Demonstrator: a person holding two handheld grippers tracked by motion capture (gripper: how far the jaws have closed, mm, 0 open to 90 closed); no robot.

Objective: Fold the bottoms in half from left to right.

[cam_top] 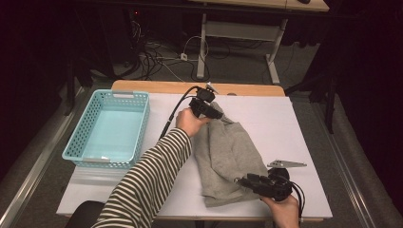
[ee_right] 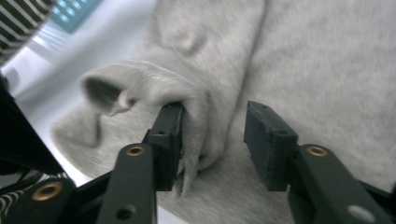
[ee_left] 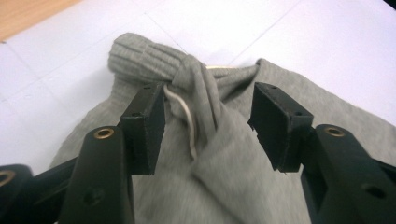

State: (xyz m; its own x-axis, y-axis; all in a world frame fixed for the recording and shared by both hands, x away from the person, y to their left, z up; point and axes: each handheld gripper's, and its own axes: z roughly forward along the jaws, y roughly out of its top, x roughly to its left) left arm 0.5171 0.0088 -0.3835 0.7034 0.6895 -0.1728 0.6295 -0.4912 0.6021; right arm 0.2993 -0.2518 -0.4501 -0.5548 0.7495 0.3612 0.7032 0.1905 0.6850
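Note:
A grey sweat garment [cam_top: 228, 152] lies folded lengthwise on the white table [cam_top: 285, 118]. My left gripper [cam_top: 219, 115] is at its far end, held by a hand in a striped sleeve. In the left gripper view that gripper [ee_left: 210, 107] is open, its jaws on either side of a bunched ribbed band [ee_left: 140, 56] with a cream drawstring [ee_left: 187, 121]. My right gripper [cam_top: 239, 180] is at the garment's near right corner. In the right gripper view it [ee_right: 215, 121] is open around a raised fold of grey cloth [ee_right: 196, 112] that rests against the left jaw.
A light blue plastic basket [cam_top: 138, 137] stands at the table's left side, with nothing in it that I can make out. A wooden strip [cam_top: 247, 89] runs along the table's far edge. Cables and desk legs are on the floor beyond.

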